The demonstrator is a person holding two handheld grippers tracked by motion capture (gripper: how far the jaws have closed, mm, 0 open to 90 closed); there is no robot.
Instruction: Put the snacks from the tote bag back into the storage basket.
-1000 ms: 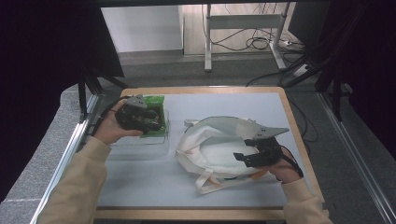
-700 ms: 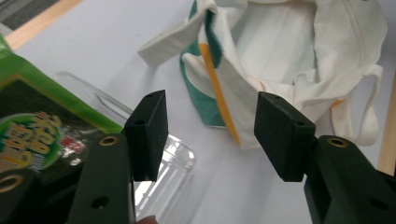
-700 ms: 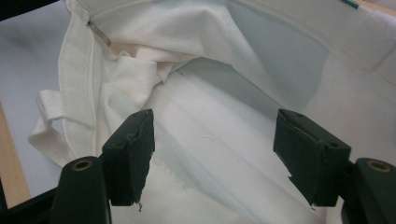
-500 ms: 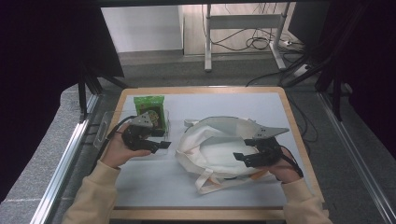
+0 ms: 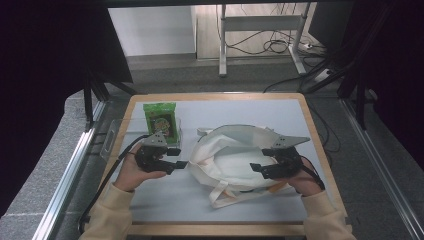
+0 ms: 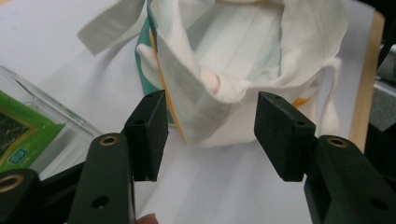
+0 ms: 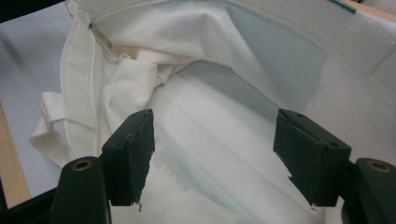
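A white tote bag (image 5: 232,152) lies with its mouth open in the middle of the table. My left gripper (image 5: 178,157) is open just off the bag's left rim. In the left gripper view that rim (image 6: 205,105) sits just beyond the open jaws of the left gripper (image 6: 212,135). My right gripper (image 5: 256,170) is open over the bag's right side. The right gripper view looks into the bag's pale inside (image 7: 224,93), with the right gripper (image 7: 215,154) holding nothing. A green snack packet (image 5: 161,121) stands in a clear plastic tray (image 5: 111,140) at the back left.
The grey table mat (image 5: 165,200) has a wooden border (image 5: 320,150). The bag's straps (image 5: 220,197) trail toward the front edge. The green packet (image 6: 21,137) and the clear tray (image 6: 60,116) lie close to my left gripper's left side.
My left gripper has come away from the green packet in the tray, toward me and right, up to the bag's left rim. The right gripper has stayed put.
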